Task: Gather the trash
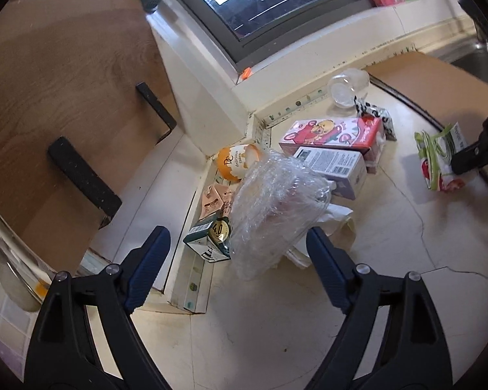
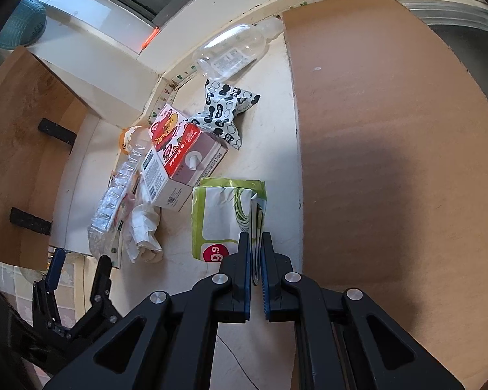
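Trash lies in the counter corner. My left gripper (image 1: 237,243) is open, its jaws on either side of a crumpled clear plastic container (image 1: 273,204), not closed on it. My right gripper (image 2: 256,243) is shut on the edge of a green and white wrapper (image 2: 221,217), which also shows in the left wrist view (image 1: 439,159). Beside them lie a red cartoon carton (image 1: 335,135), a white box (image 1: 335,169), an orange and white cup (image 1: 237,161), a dark green carton (image 1: 208,237), a clear bottle (image 2: 231,52), a black and white packet (image 2: 226,107) and crumpled tissue (image 2: 143,230).
A wooden board (image 1: 55,104) with black feet leans at the left. A brown cardboard sheet (image 2: 390,162) covers the counter at the right, beside a steel sink (image 2: 465,32). A window (image 1: 276,0) runs along the back. The left gripper appears in the right wrist view (image 2: 78,266).
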A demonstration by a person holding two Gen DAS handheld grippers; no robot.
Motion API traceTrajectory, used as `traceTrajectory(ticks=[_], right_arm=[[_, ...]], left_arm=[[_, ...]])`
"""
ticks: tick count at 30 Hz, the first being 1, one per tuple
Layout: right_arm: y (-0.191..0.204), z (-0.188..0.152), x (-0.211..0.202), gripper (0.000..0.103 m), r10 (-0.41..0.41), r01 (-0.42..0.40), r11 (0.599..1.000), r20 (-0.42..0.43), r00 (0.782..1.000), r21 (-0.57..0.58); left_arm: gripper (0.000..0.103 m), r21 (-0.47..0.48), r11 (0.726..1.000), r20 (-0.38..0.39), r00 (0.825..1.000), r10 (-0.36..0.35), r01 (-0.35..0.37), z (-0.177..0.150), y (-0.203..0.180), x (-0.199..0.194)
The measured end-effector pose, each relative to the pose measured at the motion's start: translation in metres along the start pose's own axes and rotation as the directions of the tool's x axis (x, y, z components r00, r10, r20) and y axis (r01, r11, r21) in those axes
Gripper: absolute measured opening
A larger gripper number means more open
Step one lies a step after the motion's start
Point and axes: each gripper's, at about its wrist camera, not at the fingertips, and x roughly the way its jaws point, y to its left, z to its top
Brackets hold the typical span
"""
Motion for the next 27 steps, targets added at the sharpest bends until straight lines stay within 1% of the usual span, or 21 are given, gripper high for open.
traceTrajectory(ticks=[6,9,15,18,24,27], right_arm=[[-0.003,-0.003,0.005,0.006,0.003,-0.003,1.0,-0.016,1.0,0.006],[-0.003,-0.003,0.006,0.006,0.003,-0.003,1.0,-0.017,1.0,0.008],[-0.005,-0.002,0.005,0.006,0.008,-0.007,1.0,-0.015,1.0,0.026],[-0.006,-0.003,0.004,0.006,0.01,-0.01,1.0,-0.016,1.0,0.028],[-0.005,-0.003,0.004,0.006,0.013,-0.013,0.999,-0.016,1.0,0.033],[-0.004,-0.004,0.004,0.006,0.013,-0.013,1.0,-0.016,1.0,0.027]], left_arm=[[0.084,0.061,0.997,0.026,0.999,0.046,-0.047,0.001,-0.012,0.007],[0.084,0.099,0.992,0.045,0.996,0.079,-0.083,0.003,-0.019,0.011],[0.084,0.141,0.987,0.058,0.996,0.074,-0.082,0.004,-0.027,0.021],[0.084,0.154,0.985,0.048,0.996,0.072,-0.079,0.001,-0.031,0.025],[0.084,0.163,0.984,0.04,0.997,0.06,-0.066,-0.002,-0.038,0.032],[0.084,0.151,0.987,0.033,0.998,0.051,-0.056,-0.001,-0.038,0.036]])
